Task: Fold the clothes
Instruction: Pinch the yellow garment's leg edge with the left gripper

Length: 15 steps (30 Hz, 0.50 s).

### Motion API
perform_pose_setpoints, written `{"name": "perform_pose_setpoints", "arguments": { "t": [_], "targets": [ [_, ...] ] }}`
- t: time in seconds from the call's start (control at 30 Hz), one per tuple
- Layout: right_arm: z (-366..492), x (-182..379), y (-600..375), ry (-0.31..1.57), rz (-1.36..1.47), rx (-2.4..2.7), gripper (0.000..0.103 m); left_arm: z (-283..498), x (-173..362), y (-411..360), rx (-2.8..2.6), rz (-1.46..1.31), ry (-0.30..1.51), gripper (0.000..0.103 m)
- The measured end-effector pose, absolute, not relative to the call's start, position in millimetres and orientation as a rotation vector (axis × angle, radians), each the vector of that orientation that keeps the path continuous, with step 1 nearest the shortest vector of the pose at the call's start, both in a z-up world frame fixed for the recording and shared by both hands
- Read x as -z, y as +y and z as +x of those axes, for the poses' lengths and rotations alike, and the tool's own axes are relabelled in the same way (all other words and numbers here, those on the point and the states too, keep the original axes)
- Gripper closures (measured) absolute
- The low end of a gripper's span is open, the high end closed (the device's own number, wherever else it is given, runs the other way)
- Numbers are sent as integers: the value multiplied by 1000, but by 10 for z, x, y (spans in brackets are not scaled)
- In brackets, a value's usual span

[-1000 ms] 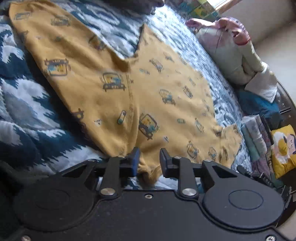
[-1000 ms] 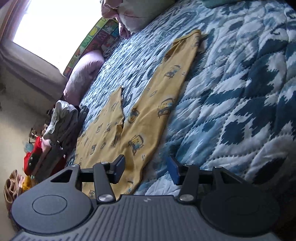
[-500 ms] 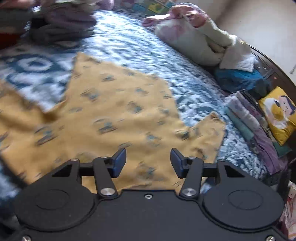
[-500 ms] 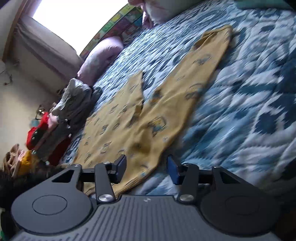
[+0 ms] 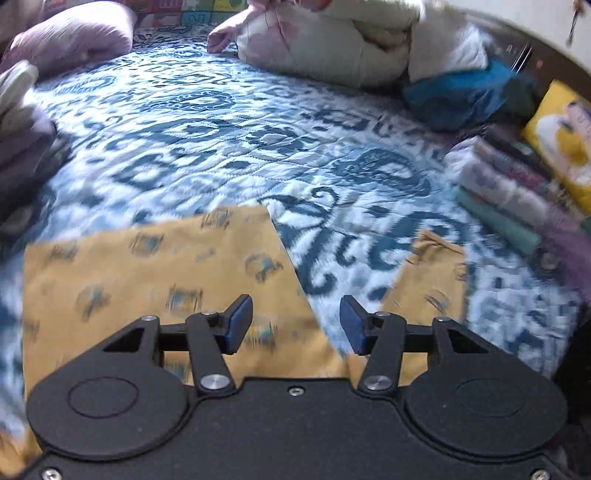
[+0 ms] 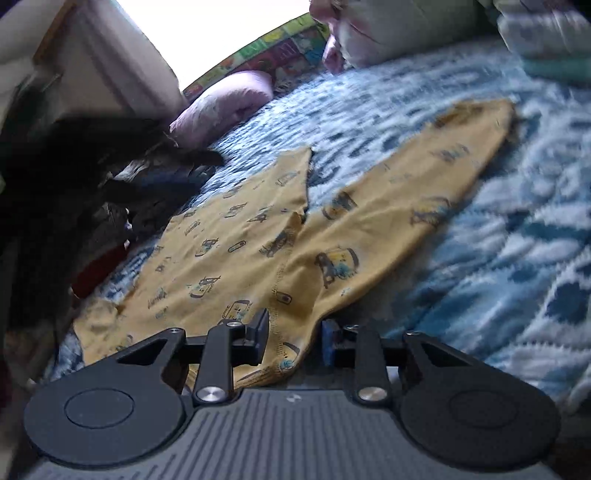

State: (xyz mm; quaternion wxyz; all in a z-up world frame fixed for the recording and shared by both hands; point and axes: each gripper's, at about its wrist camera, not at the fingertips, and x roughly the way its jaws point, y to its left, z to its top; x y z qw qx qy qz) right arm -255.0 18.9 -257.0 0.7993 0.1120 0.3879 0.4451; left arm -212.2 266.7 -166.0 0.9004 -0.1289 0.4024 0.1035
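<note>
Yellow pyjama trousers [image 5: 155, 280] printed with small cars lie flat on a blue-and-white patterned quilt [image 5: 229, 140]. In the left wrist view both legs point away from me; the second leg [image 5: 428, 280] is to the right. My left gripper [image 5: 295, 325] is open and empty, low over the gap between the legs. In the right wrist view the trousers [image 6: 258, 243] spread ahead and to the left. My right gripper [image 6: 293, 341] is open, with the near edge of the cloth lying between its jaws.
A rolled pale duvet [image 5: 343, 40] and a lilac pillow [image 5: 70, 33] lie at the far side. A stack of folded clothes [image 5: 517, 195] and a yellow cushion [image 5: 561, 136] sit on the right. A dark heap of clothes [image 6: 92, 177] lies left in the right wrist view.
My left gripper opened, letting the cloth go, and swung right towards the leg ends. My right gripper moved in over the near edge of the trousers, jaws narrower than before.
</note>
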Motion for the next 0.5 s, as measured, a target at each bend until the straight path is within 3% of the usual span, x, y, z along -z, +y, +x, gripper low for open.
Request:
{"name": "perform_pose_setpoints", "arguments": {
  "t": [0.37, 0.5],
  "targets": [
    [-2428, 2616, 201, 849, 255, -968, 80, -1150, 2020, 2493, -294, -6, 1099, 53],
    [-2413, 2616, 215, 854, 266, -967, 80, -984, 2157, 2410, -350, 67, 1153, 69]
  ]
}}
